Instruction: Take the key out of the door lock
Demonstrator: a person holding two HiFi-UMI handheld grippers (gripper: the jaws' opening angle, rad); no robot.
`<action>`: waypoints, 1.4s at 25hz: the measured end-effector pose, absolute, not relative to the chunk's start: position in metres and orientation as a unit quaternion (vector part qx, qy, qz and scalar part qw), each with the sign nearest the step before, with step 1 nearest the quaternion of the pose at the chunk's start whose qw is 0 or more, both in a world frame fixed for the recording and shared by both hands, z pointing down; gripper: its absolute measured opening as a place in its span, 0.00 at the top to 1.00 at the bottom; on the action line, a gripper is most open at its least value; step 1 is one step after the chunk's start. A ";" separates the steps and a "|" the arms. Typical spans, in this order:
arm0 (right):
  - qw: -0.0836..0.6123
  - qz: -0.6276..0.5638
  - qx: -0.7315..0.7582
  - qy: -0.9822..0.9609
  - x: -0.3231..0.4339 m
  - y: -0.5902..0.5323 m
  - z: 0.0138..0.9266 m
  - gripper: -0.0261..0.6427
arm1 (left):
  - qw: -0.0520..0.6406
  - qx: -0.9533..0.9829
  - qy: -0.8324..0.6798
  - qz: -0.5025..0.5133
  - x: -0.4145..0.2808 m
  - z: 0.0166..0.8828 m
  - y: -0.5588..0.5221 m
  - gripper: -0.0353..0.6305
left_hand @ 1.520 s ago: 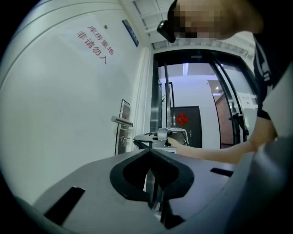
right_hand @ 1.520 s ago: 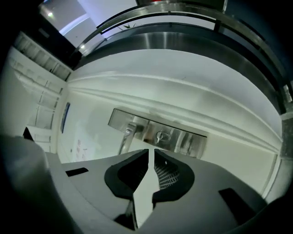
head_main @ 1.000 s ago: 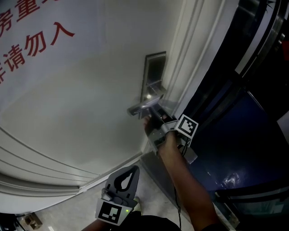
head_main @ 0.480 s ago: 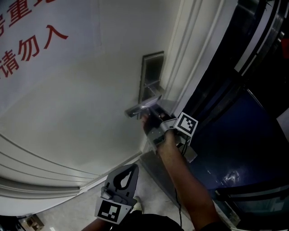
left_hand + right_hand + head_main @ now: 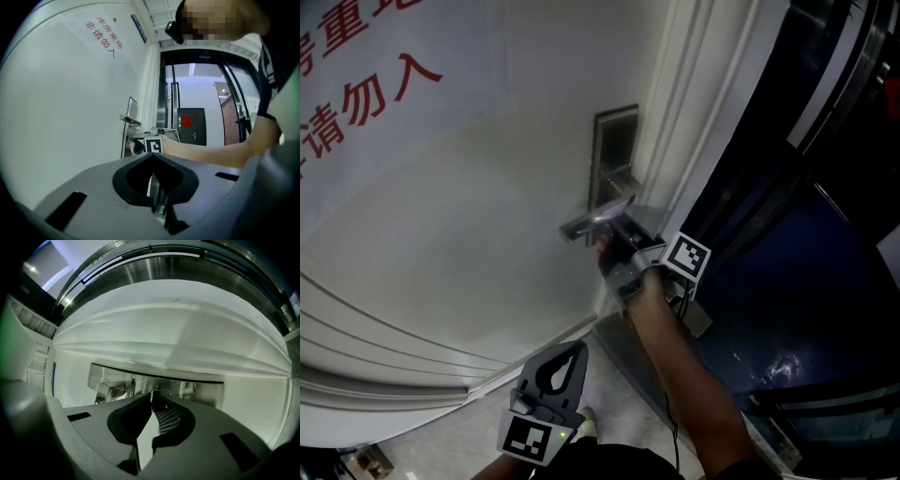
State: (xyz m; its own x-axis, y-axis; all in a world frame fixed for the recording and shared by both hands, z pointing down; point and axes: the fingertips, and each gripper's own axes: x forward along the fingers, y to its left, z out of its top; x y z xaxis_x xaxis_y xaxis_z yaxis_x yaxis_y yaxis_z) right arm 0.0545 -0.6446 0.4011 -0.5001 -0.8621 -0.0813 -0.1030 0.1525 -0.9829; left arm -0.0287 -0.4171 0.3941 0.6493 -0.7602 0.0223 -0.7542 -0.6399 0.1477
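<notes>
A steel lock plate (image 5: 614,159) with a lever handle (image 5: 598,218) sits on the white door (image 5: 487,206). My right gripper (image 5: 609,246) is pressed up to the plate just under the handle. In the right gripper view its jaws are closing, and their tips pinch a thin metal key (image 5: 152,396) with a wire ring (image 5: 162,391) against the lock plate (image 5: 192,387). The keyhole itself is hidden behind the tips. My left gripper (image 5: 579,352) hangs low and away from the door, shut on nothing. From the left gripper view the right gripper (image 5: 136,146) shows below the handle (image 5: 130,120).
Red characters (image 5: 366,80) are printed on the door's upper left. The white door frame (image 5: 712,112) runs beside the lock, with dark glass (image 5: 806,309) to its right. Pale floor (image 5: 609,403) lies below, and the person's forearm (image 5: 675,366) reaches across it.
Hardly anything differs in the head view. The right gripper stays at the lock plate under the handle, and the left gripper has not moved.
</notes>
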 end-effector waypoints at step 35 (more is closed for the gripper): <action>0.342 -0.577 -0.356 0.651 0.065 -0.621 0.405 0.93 | 0.061 0.908 -0.415 -0.020 -0.015 0.385 -0.394 0.94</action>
State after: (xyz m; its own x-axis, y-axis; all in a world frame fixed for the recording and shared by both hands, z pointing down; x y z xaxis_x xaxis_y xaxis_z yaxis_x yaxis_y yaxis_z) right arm 0.0651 -0.6211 0.4047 -0.5129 -0.8578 -0.0340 -0.0683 0.0802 -0.9944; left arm -0.0145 -0.3938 0.3853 0.6547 -0.7557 0.0136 -0.7508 -0.6482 0.1273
